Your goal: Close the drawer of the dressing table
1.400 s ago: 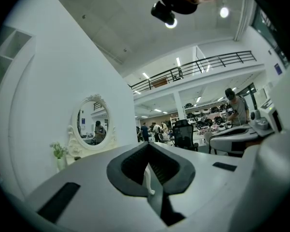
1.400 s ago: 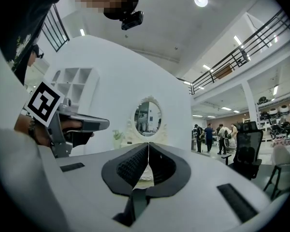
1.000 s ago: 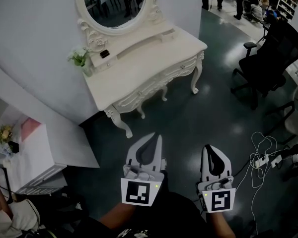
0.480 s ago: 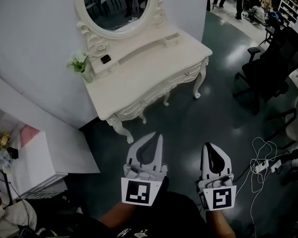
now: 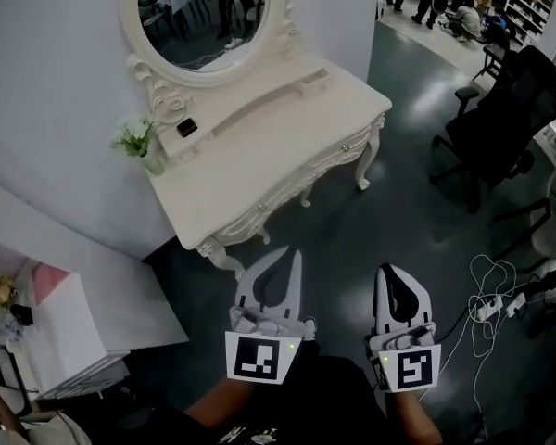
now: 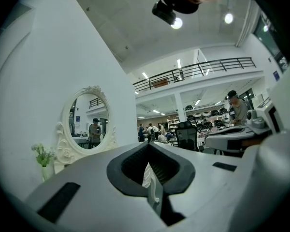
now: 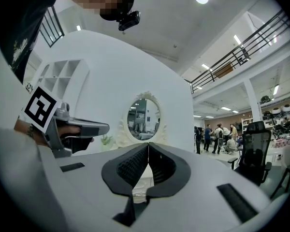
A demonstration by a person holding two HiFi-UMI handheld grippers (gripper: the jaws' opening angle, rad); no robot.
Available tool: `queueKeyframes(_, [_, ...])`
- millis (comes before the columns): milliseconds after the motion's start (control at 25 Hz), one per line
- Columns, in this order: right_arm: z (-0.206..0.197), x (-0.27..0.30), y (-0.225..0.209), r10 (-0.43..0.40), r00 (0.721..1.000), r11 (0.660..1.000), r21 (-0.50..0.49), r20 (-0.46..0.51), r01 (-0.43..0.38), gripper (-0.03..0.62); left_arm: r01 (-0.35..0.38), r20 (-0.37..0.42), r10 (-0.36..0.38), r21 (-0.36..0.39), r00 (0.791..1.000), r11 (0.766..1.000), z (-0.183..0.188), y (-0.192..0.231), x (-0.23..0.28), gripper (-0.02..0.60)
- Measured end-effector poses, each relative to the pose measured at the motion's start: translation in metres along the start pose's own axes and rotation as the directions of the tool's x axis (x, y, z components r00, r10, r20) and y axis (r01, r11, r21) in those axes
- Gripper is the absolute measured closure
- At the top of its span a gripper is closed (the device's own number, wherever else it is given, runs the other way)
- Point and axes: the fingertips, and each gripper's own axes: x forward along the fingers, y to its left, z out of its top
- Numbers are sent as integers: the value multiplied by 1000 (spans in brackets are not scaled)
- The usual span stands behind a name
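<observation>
The white dressing table [image 5: 259, 146] with its oval mirror [image 5: 199, 17] stands against the wall ahead. Its drawer front [image 5: 301, 182] with small knobs lies flush under the top as far as I can tell. My left gripper [image 5: 288, 254] is held level just short of the table's near corner leg, jaws shut and empty. My right gripper [image 5: 386, 273] is beside it over the dark floor, also shut and empty. The left gripper view shows the closed jaws of the left gripper [image 6: 148, 147] pointing at the table, and the right gripper [image 7: 148, 147] likewise.
A vase of flowers [image 5: 134, 142] and a small black item [image 5: 186, 128] sit on the table's back ledge. A black office chair [image 5: 500, 119] stands at the right, a cable and power strip [image 5: 489, 295] lie on the floor, and a white shelf unit [image 5: 83, 313] is at the left.
The dressing table has come nearer and slid toward the lower left of the head view. Both grippers keep their places in the view, still shut.
</observation>
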Motion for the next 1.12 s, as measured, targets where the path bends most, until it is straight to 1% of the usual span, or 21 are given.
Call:
queueKeyframes(320, [-4,32,9,9,1000,1000,-9,-21,-9,594,0,6,0,-17,1000,1000,-8,27,18,580])
queueKeyframes(520, [0,47,12,21,1000,1000,-19,-2,-21,594,-9,6,9,-19,1000,1000,-9,38,22,580])
queueKeyframes(760, [-7,56,8,16,1000,999,-28,-23,-17,594,-26,0,26,-18,1000,1000,-12,48,25,580])
queueKeyframes(880, [-7,62,7,20,1000,1000,-16,-2,-20,594,-30,-5,30,-17,1000,999,-15,50,30,580])
queueKeyframes(960, [-6,67,3,23,1000,1000,-8,10,-23,594,-27,-4,27,-3,1000,1000,-14,50,36,580])
queueKeyframes(1120, [-9,78,-9,25,1000,1000,-4,11,-25,594,-32,-8,32,7,999,999,-12,51,49,580])
